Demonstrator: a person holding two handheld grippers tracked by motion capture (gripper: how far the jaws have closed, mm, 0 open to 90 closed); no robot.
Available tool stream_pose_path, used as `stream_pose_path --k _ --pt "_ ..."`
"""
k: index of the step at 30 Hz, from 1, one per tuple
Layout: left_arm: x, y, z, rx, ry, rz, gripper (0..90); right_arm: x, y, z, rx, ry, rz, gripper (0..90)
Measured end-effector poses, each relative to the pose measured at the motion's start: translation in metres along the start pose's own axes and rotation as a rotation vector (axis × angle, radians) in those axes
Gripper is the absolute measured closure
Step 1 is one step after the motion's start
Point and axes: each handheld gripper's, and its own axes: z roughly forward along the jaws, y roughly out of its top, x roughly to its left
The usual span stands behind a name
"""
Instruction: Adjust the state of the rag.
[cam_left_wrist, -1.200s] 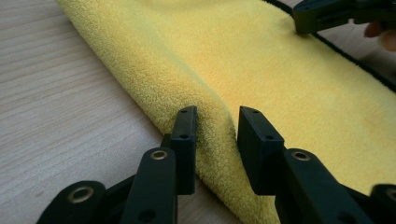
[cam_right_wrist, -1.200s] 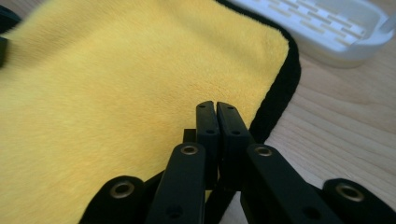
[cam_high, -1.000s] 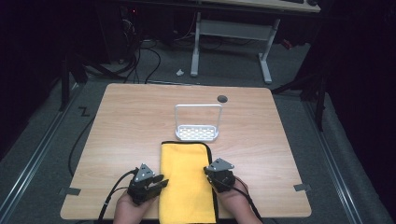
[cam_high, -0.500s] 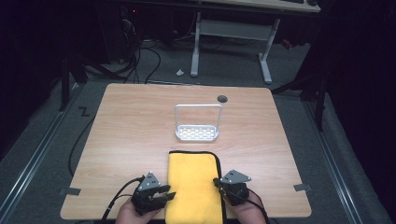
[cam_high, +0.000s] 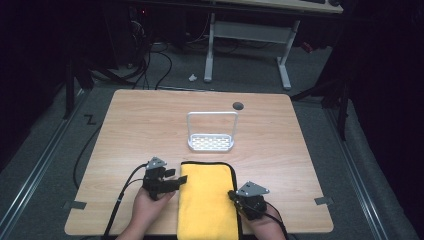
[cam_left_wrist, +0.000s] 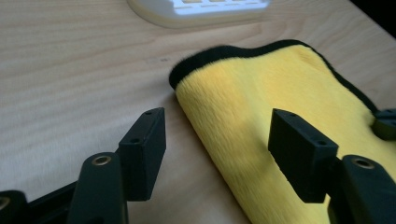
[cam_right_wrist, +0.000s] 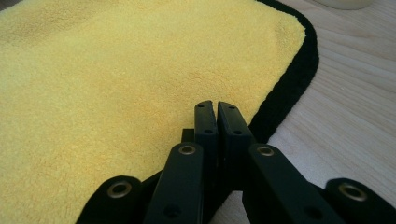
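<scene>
A towel (cam_high: 207, 200) lies at the table's (cam_high: 125, 130) near edge, a rack (cam_high: 211, 132) just behind it.

No legible txt, labels, brands or nos. on anything in view

Light wooden table (cam_high: 130, 130) under a folded yellow cloth (cam_high: 206, 200) and white rack (cam_high: 211, 143).

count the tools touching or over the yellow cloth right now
2. The left tool stands open astride the yellow cloth's left edge; the right tool is shut, low over the cloth just inside its black-trimmed right edge, contact unclear.
</scene>
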Motion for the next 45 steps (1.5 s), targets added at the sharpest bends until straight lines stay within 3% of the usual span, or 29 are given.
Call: stream_pose_path --k 2,4,6,10,12,15,20,26,28,32,36,42,45 --pt "0.002 0.008 0.007 -0.001 0.007 -0.002 37.3 0.0 0.0 0.0 0.0 0.002 0.001 87.6" --pt "0.006 0.015 0.011 -0.013 0.014 -0.034 42.9 0.0 0.0 0.0 -0.001 0.001 0.0 87.4" --pt "0.008 0.019 0.016 0.017 0.014 -0.047 44.5 0.0 0.0 0.0 0.0 0.002 -0.001 87.4" --pt "0.004 0.019 0.022 0.065 0.022 -0.024 52.3 -0.001 0.0 0.0 -0.002 0.003 -0.003 87.4" --pt "0.002 0.018 0.023 0.067 0.045 -0.006 55.4 -0.001 0.0 0.0 -0.001 0.004 -0.002 87.3" --pt "-0.002 0.016 0.024 0.073 0.042 0.016 63.7 -0.001 0.0 0.0 -0.003 0.004 -0.008 86.8" --pt "-0.004 0.006 0.025 0.023 0.037 0.077 78.2 -0.001 0.001 0.0 -0.015 0.016 0.015 80.6" --pt "-0.005 0.002 0.023 0.0 0.043 0.074 79.0 -0.009 0.016 -0.003 -0.084 -0.069 0.068 70.6" --pt "-0.004 0.002 0.023 0.001 0.036 0.068 78.7 -0.018 0.024 0.005 -0.065 -0.096 0.092 64.4" --pt "-0.003 0.002 0.022 0.0 0.032 0.067 78.2 -0.037 0.036 0.027 -0.02 -0.088 0.158 51.7" --pt "-0.002 0.002 0.022 0.002 0.026 0.059 77.8 -0.046 0.044 0.045 0.022 -0.085 0.172 44.4" --pt "-0.002 0.002 0.023 0.0 0.026 0.061 77.0 -0.052 0.049 0.053 0.042 -0.061 0.193 43.2" --pt "-0.002 0.002 0.023 0.0 0.025 0.057 76.9 -0.051 0.049 0.053 0.038 -0.061 0.185 50.5"
